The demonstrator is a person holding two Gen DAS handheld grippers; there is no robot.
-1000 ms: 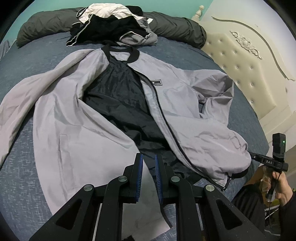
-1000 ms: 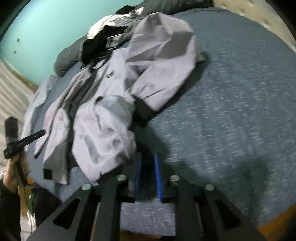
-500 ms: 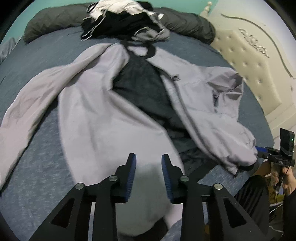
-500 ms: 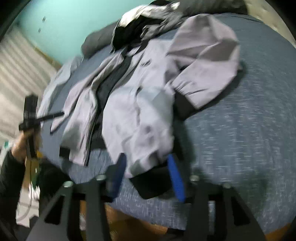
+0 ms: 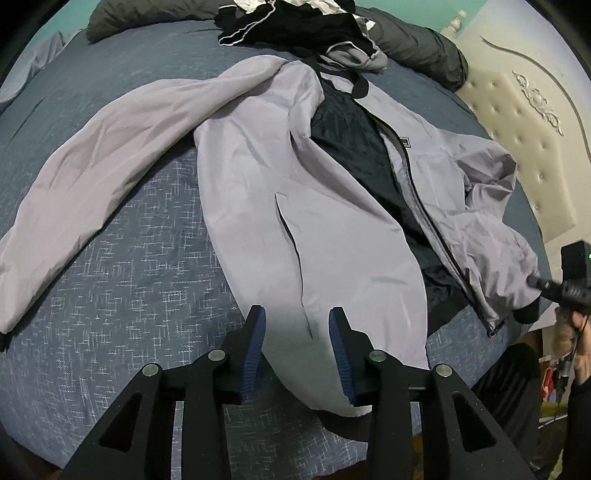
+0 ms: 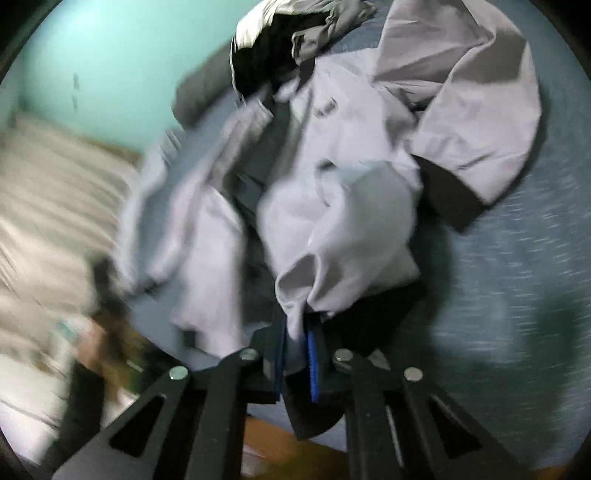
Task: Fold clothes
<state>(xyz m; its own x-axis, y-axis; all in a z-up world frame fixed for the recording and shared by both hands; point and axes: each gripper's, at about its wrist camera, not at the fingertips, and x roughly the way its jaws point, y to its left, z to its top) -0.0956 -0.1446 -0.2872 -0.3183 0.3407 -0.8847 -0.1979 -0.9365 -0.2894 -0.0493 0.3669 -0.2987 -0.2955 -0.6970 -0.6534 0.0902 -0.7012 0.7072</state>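
jacket on bed: hem grip status

i see the grey jacket (image 5: pixel 280 192) lying open, front up, on the blue bed (image 5: pixel 122 266). its black lining (image 5: pixel 354 147) shows down the middle, between the two front panels. one sleeve (image 5: pixel 96 155) stretches flat across the bed toward the left of the left wrist view. the other sleeve is bunched up on the headboard (image 5: pixel 535 155) side. the collar points toward a pile of clothes (image 5: pixel 295 22) and a dark pillow (image 5: pixel 417 44) at the far edge.

left gripper (image 5: pixel 297 347): the fingers stand apart and are opening. the near hem of the jacket lies between and below them; the blue pads (image 5: pixel 255 347) do not press on it.

right gripper (image 6: pixel 295 365): the fingers are closing, and the pads clamp a fold of the jacket's hem corner. grey cloth rises out from between them in a gathered bunch. the right wrist view is blurred. in the left wrist view i see this gripper at the right edge of the bed, at the jacket's corner, with the person's hand (image 5: pixel 570 339) below it.
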